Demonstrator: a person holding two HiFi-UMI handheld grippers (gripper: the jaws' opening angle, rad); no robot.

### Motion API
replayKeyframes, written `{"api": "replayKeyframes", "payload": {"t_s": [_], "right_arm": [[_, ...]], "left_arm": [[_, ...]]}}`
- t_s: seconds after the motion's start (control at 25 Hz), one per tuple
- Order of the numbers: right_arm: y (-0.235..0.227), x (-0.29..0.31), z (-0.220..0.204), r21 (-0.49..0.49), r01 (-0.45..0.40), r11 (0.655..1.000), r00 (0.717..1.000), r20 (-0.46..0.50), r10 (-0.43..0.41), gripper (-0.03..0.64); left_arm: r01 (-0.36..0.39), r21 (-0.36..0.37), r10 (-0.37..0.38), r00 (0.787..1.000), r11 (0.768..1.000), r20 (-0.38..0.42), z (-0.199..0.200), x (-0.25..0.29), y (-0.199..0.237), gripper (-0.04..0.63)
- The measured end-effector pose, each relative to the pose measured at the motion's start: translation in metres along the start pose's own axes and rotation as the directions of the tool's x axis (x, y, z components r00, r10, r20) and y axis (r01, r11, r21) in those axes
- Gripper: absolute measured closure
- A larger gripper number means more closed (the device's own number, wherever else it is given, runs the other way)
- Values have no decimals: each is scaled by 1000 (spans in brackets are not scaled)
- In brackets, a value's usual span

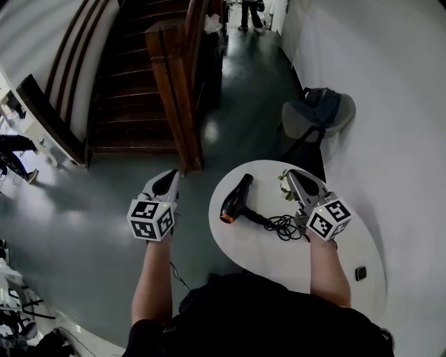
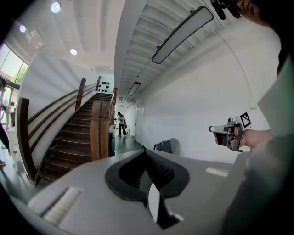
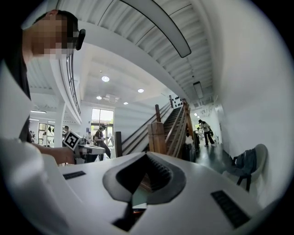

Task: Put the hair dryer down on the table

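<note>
A black hair dryer (image 1: 237, 199) with an orange-rimmed nozzle lies on the round white table (image 1: 279, 258), its coiled black cord (image 1: 283, 226) trailing to the right. Nothing touches it. My right gripper (image 1: 292, 173) hovers over the table just right of the dryer, jaws shut and empty; in its own view the tips (image 3: 147, 155) meet with nothing between them. My left gripper (image 1: 169, 174) is held over the floor to the left of the table, apart from the dryer. Its jaws (image 2: 144, 150) also come together empty.
A grey chair (image 1: 315, 116) with a dark bag stands beyond the table by the white wall. A wooden staircase (image 1: 143, 84) rises at the back left. A small dark object (image 1: 360, 272) lies near the table's right edge. A person (image 1: 249, 14) stands far down the corridor.
</note>
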State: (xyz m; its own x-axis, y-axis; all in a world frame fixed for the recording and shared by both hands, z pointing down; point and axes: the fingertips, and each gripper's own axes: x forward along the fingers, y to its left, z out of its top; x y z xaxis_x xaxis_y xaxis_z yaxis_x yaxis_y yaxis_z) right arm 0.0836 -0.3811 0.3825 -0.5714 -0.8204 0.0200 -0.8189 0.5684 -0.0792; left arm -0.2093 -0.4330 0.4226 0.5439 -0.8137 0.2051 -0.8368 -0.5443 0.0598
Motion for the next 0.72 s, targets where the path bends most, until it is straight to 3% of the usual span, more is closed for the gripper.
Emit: {"api": "replayKeyframes", "payload": {"t_s": [0.72], "right_arm": [[6, 13, -13, 14, -36, 999, 999, -27, 36, 604]], "left_arm": [[-16, -11, 16, 1000, 1000, -19, -5, 3, -2, 586]]}}
